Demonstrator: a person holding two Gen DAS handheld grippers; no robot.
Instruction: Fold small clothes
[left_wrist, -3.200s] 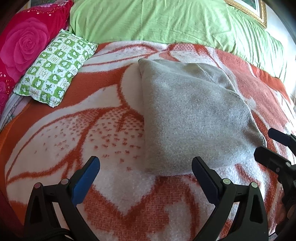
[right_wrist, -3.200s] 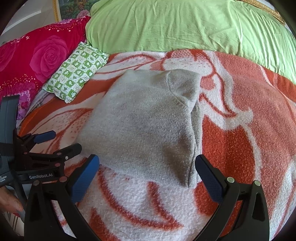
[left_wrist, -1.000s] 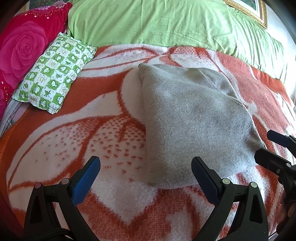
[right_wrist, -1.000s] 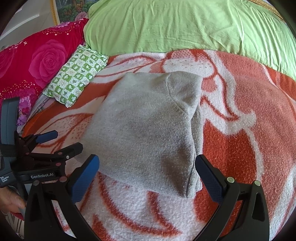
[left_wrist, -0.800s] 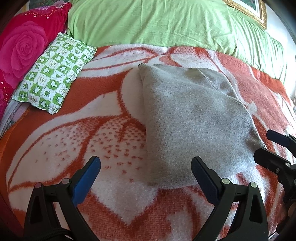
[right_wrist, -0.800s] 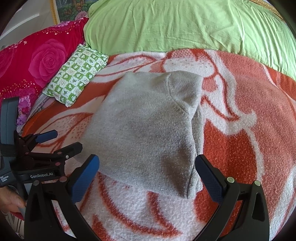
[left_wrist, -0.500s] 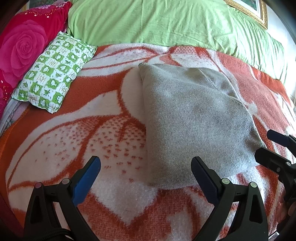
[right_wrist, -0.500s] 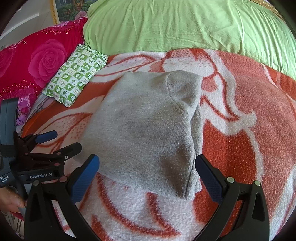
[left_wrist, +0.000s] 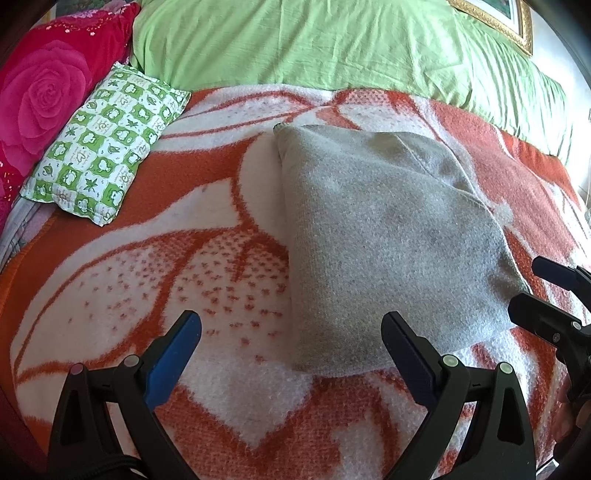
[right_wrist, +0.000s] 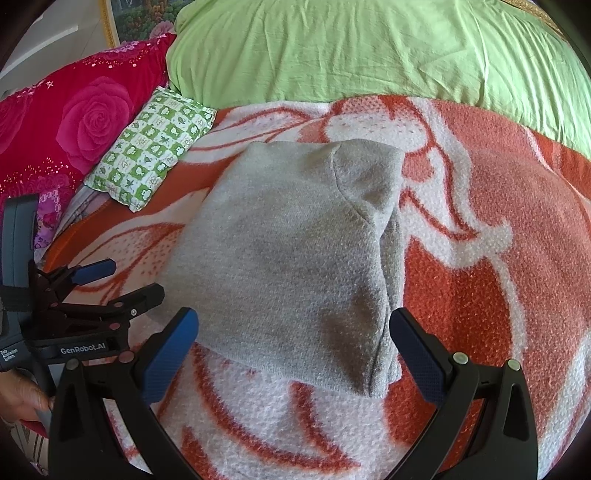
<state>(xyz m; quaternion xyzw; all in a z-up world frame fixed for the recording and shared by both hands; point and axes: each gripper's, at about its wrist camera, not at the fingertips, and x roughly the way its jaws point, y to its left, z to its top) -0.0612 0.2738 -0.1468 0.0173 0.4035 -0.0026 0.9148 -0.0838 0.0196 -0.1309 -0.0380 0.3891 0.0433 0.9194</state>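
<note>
A grey knitted garment (left_wrist: 384, 236) lies folded into a rough square on the orange and white blanket (left_wrist: 147, 266); it also shows in the right wrist view (right_wrist: 291, 251). My left gripper (left_wrist: 291, 332) is open and empty, just short of the garment's near left corner. My right gripper (right_wrist: 295, 328) is open and empty, with the garment's near edge between its fingers. Each gripper shows in the other's view: the right gripper (left_wrist: 539, 288) by the garment's right corner, the left gripper (right_wrist: 118, 280) at its left side.
A green and white patterned small pillow (left_wrist: 103, 147) lies at the left. A pink rose pillow (left_wrist: 40, 107) sits beyond it. A green sheet (left_wrist: 332, 48) covers the far side of the bed. A gold picture frame (left_wrist: 495, 22) stands at the back right.
Almost nothing has changed. Both grippers have stayed open and hover near the garment's near edge with only slight drift.
</note>
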